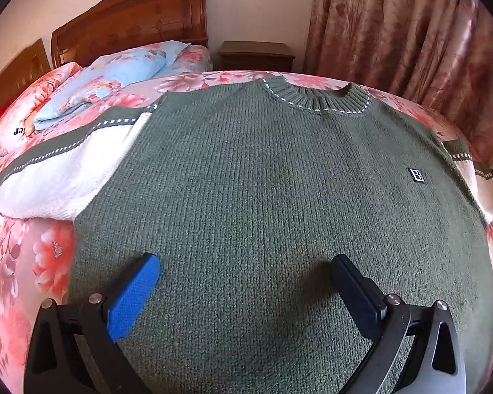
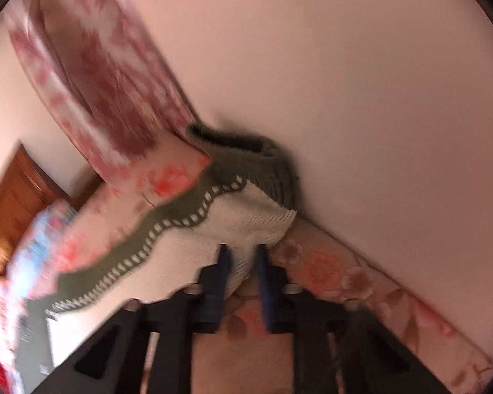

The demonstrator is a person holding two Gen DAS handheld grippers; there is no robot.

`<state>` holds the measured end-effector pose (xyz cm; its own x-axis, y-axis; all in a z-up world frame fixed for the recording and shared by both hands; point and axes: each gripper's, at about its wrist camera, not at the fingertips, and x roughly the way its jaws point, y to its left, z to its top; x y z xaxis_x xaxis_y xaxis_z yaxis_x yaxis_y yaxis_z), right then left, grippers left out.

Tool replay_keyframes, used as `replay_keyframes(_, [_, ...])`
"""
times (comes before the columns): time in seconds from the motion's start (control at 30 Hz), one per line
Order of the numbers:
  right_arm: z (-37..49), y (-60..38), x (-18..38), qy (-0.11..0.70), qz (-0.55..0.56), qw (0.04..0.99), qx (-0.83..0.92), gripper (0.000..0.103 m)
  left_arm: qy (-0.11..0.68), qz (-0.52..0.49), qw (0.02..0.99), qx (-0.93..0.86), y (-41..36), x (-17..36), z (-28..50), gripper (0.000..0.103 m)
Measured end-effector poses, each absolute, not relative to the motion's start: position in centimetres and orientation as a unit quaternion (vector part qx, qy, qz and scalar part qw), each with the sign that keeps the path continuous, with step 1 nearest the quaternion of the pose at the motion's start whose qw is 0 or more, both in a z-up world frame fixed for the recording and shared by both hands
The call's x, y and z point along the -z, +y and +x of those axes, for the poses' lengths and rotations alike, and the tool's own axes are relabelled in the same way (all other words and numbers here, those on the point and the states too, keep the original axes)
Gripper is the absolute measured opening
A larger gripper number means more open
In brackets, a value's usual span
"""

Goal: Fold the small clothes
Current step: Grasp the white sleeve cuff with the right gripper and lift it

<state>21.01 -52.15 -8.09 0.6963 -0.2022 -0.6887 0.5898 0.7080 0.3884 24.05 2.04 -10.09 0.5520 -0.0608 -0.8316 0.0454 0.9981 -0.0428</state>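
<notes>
Sweater (image 1: 263,197): green knit, ribbed crew neck with white dashed stitching, small black square label on the chest. Lies flat, front up, spread across the bed (image 1: 26,262), neck toward the far edge.

Left sleeve (image 1: 59,177): cream-white with a green band and dashed stitching; extends sideways over the floral cover, flat.

Right sleeve (image 2: 194,229): cream knit with the same green band, green ribbed cuff at the end; lifted off the cover near the wall, its band rippled. View blurred.

Right gripper (image 2: 241,256): jaws drawn close together, pinching the cream edge of the right sleeve near the cuff.

Left gripper (image 1: 246,282): jaws wide apart, one pad blue, the other dark; poised above the lower body of the sweater. Contact with the knit cannot be told.

Bed cover: pink, large red-orange flowers.

Folded bedding (image 1: 115,69): light blue floral, piled near the head of the bed.

Headboard (image 1: 131,16): carved brown wood.

Nightstand (image 1: 256,55): dark wood, beside the bed.

Curtain (image 1: 410,32): pink floral, hanging at the far right.
</notes>
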Motion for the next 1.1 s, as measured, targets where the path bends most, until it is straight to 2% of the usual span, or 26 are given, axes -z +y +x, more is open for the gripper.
replay_keyframes(0.1, [19.5,-51.5,6.4,0.273,0.319,0.884,0.206,0.006,0.467,-0.003,0.884,0.027,2.2,9.9,24.0,0.103])
replay_keyframes(0.17, [19.3,-49.2,3.8,0.254,0.285,0.908,0.173,0.005,0.465,-0.002,0.885,0.027,2.3,9.9,24.1,0.103])
replay_keyframes(0.37, [20.4,-33.7,-5.2,0.207,0.077,0.975,0.015,0.002,0.460,-0.010,0.887,0.032,2.7,9.9,24.1,0.103])
replay_keyframes(0.5, [21.6,-21.4,-5.1,0.226,-0.041,0.967,-0.111,0.002,0.459,-0.011,0.888,0.034,2.7,9.8,24.0,0.103])
replay_keyframes(0.57, [22.3,-18.2,-3.9,0.245,-0.037,0.958,-0.148,0.007,0.460,-0.006,0.887,0.033,2.6,9.8,24.0,0.103])
replay_keyframes(0.6, [22.6,-17.9,-3.4,0.260,-0.021,0.952,-0.161,0.017,0.460,-0.006,0.887,0.033,2.6,9.8,24.0,0.103])
replay_keyframes(0.63, [23.3,-18.4,-2.4,0.289,0.021,0.941,-0.173,0.027,0.460,-0.007,0.887,0.033,2.6,9.8,24.0,0.103])
replay_keyframes(0.67, [23.4,-19.4,-1.6,0.305,0.052,0.936,-0.170,0.028,0.460,-0.007,0.887,0.034,2.7,9.8,23.9,0.103])
replay_keyframes(0.83, [20.1,-29.0,2.4,0.347,0.143,0.925,-0.054,0.032,0.460,-0.003,0.887,0.032,2.6,9.9,23.9,0.103])
replay_keyframes(0.97, [16.3,-38.0,5.2,0.361,0.169,0.911,0.104,0.033,0.462,0.002,0.887,0.030,2.5,9.9,23.8,0.103])
replay_keyframes(1.1, [14.7,-43.6,7.2,0.375,0.188,0.894,0.161,0.033,0.462,-0.013,0.886,0.035,2.5,9.4,23.4,0.103])
